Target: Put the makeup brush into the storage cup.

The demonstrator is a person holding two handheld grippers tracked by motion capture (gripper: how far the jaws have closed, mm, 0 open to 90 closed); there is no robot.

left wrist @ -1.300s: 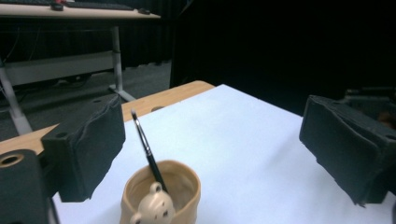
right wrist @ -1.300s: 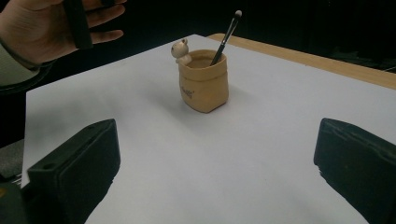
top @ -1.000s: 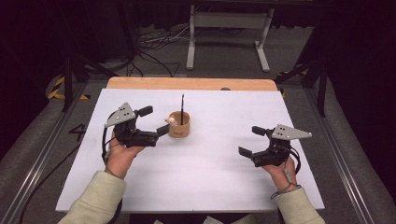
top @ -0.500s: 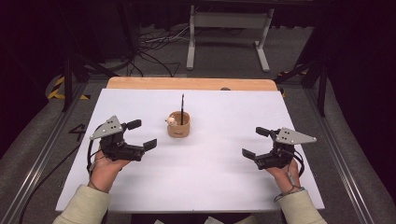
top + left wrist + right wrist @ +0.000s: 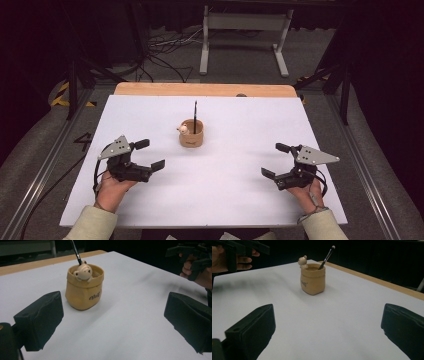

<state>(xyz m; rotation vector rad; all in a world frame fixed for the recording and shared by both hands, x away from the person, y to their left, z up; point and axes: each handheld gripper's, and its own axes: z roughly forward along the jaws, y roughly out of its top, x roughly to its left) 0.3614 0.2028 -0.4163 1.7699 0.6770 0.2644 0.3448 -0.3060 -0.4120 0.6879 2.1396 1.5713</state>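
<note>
A tan pot [image 5: 191,134] shaped like a small sack stood upright near the middle of the desk [image 5: 240,115], on its white sheet. A little bear figure [image 5: 83,271] peeked over the pot's rim, and dark lettering on the pot's side was too small to read. A black brush [image 5: 195,114] stood in the pot, leaning against the rim; its lower end was hidden inside. In the left gripper view its top was cut off by the frame, while the right gripper view showed a pale tip at its upper end.

The left tongs [image 5: 150,154] hovered near the desk's left side, jaws spread wide and empty, well apart from the pot. The right tongs [image 5: 275,160] sat near the right side, also gaping wide with nothing between them. Each was held in a hand [image 5: 111,189] whose sleeve was cut off by the bottom edge of the high view.

In each gripper view the tongs' own black jaws were partly cut off by the frame, and the other hand appeared dim at an upper corner. Beyond the desk's far wooden edge, the floor with its cables [image 5: 165,55] and a metal stand [image 5: 244,25] lay in deep shadow, hard to make out.
</note>
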